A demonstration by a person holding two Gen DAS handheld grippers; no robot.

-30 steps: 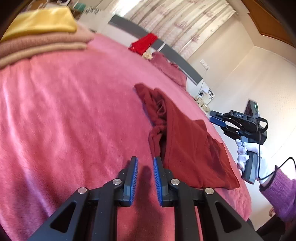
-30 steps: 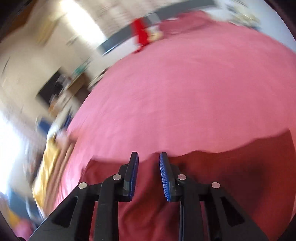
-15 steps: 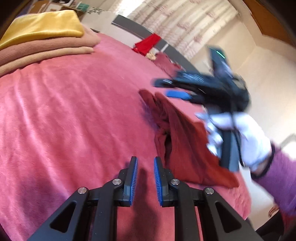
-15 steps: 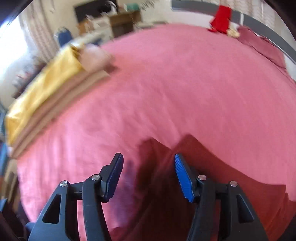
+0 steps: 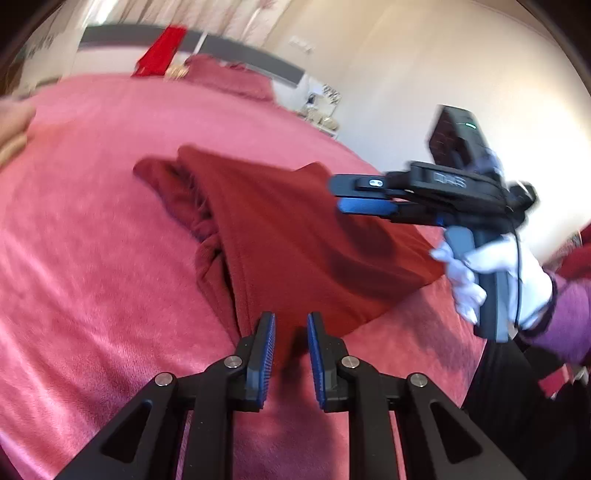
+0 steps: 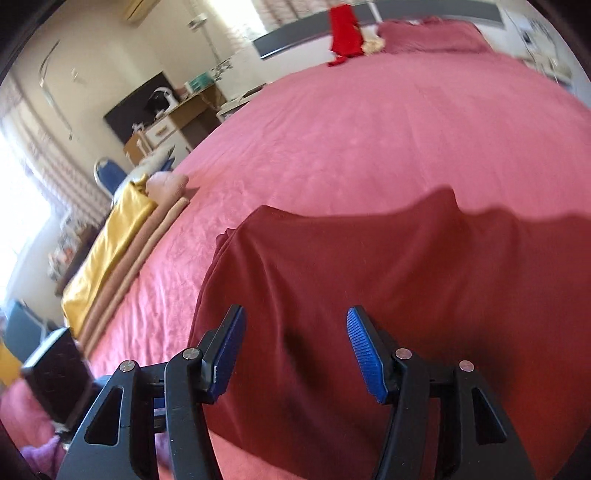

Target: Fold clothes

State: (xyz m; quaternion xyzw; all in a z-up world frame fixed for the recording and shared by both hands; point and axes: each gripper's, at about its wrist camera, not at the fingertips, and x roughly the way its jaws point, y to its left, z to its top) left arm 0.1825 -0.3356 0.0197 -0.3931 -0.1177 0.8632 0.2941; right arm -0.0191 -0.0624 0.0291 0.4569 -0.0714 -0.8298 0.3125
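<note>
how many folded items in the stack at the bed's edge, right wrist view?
3: a yellow one on top, two tan ones under it, on the pink bedspread. More may be hidden beneath.

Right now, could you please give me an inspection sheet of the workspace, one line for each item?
Surface: pink bedspread, no hard edges in view.
Job's things: dark red garment lying partly folded, bunched along its left side.
Clutter: stack of folded clothes, yellow on top, at the bed's edge; red cloth by the headboard.
Grippers: left gripper narrowly open over the garment's near corner, nothing clamped; right gripper wide open above the garment, held by a white-gloved hand.
Cables: black cable running down past the hand.
Surroundings: curtains, desk, blue chair, pale wall.
</note>
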